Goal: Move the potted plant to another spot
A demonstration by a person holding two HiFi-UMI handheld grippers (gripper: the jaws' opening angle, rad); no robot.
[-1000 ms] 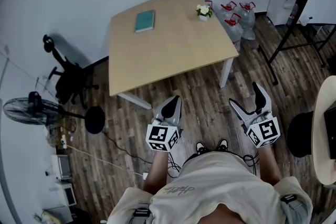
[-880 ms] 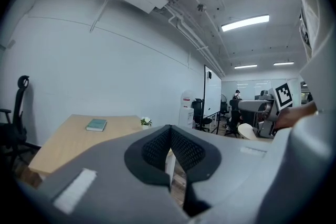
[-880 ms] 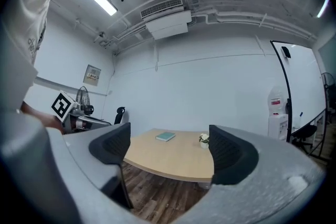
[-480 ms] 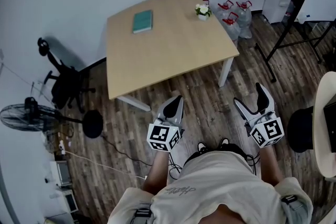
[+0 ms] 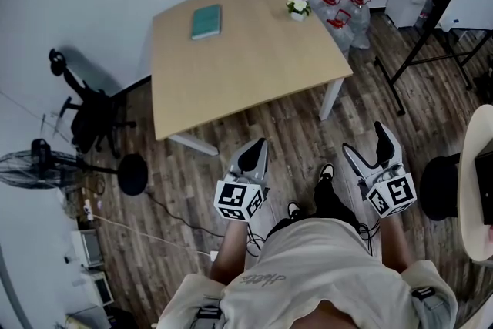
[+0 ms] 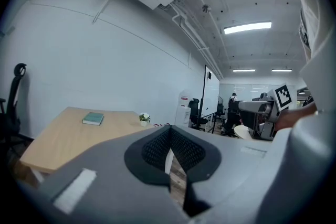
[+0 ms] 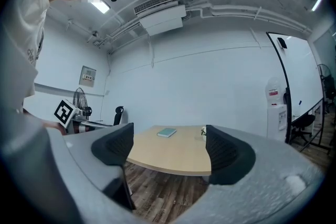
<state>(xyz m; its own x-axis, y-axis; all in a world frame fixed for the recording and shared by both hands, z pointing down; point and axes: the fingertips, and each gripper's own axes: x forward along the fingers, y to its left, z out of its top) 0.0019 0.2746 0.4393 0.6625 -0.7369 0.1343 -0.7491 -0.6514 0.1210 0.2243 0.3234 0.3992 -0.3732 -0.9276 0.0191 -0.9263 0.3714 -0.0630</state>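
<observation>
The left claw [image 5: 253, 154] has its jaws pressed together on nothing. The right claw [image 5: 363, 145] is spread wide and also empty. Both hang over bare wood floor, short of the table [image 5: 246, 73].

The potted plant [image 5: 297, 8] stands well ahead of both claws, roughly between their lines, near the table's far corner. A teal book [image 5: 206, 21] lies off to its left.

The step in hand looks like the approach. The wide right claw seems the better one to take the small pot. It should come in level and low on the pot, below the blooms, and close gently so the pot does not tip.
</observation>
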